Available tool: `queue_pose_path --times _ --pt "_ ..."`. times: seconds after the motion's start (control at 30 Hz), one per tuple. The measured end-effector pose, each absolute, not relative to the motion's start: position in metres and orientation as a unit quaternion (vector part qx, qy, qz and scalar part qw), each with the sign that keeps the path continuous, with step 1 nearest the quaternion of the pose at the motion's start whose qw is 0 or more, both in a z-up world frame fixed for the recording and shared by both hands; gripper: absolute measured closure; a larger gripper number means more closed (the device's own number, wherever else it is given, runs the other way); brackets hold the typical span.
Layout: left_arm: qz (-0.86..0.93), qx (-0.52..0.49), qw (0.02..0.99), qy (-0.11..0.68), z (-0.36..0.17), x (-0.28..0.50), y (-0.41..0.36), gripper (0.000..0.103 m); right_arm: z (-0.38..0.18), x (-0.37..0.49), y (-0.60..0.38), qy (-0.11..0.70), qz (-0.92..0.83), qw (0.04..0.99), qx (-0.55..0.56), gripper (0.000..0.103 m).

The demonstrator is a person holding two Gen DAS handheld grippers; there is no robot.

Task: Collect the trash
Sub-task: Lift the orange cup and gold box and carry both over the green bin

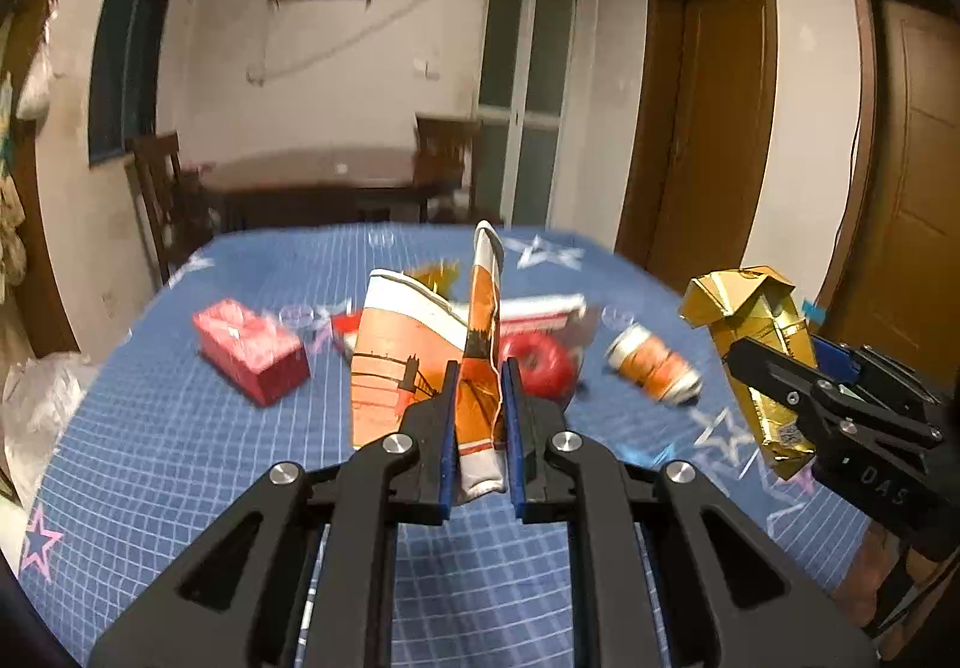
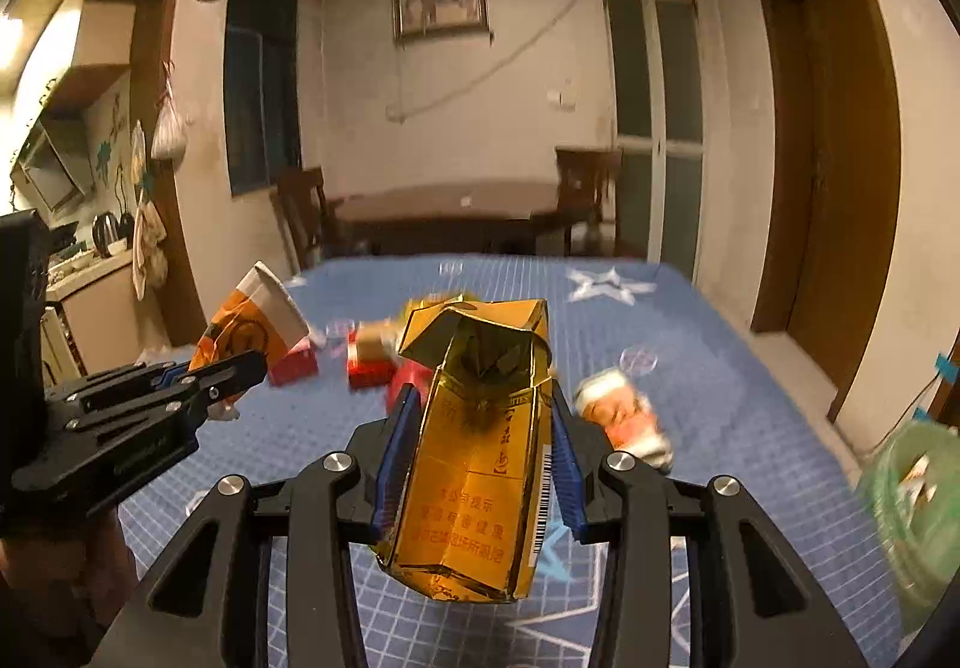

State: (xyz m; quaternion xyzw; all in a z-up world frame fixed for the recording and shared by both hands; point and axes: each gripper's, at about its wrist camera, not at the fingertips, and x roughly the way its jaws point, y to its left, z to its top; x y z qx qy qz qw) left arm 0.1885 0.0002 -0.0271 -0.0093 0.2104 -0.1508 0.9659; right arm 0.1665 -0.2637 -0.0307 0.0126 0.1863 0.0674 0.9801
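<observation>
My left gripper [image 1: 478,386] is shut on a flattened orange-and-white paper cup [image 1: 420,356] and holds it above the blue table [image 1: 180,458]; it also shows in the right wrist view [image 2: 255,317]. My right gripper [image 2: 480,428] is shut on a crumpled gold cigarette carton [image 2: 480,440], seen at the right of the left wrist view [image 1: 756,344]. On the table lie a red box [image 1: 252,347], a red round item [image 1: 540,362], a red-and-white pack [image 1: 540,311] and a crushed orange can [image 1: 654,365].
A green bin with trash [image 2: 918,512] stands off the table's right edge. A dark dining table with chairs [image 2: 444,212] stands behind. Brown doors [image 2: 834,140] are at the right. White bags [image 1: 36,398] lie at the left.
</observation>
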Motion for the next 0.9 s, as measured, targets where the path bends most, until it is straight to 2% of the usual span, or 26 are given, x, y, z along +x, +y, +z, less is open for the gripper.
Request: queue_pose_path --times 0.5,0.9 --pt "-0.168 -0.005 0.971 0.169 0.003 0.171 -0.033 0.091 0.013 0.129 -0.287 0.156 0.048 0.986 0.009 0.060" --pt "-0.213 0.007 0.963 0.164 0.009 0.182 -0.088 0.091 0.037 0.118 -0.361 0.154 0.003 0.988 0.017 0.060"
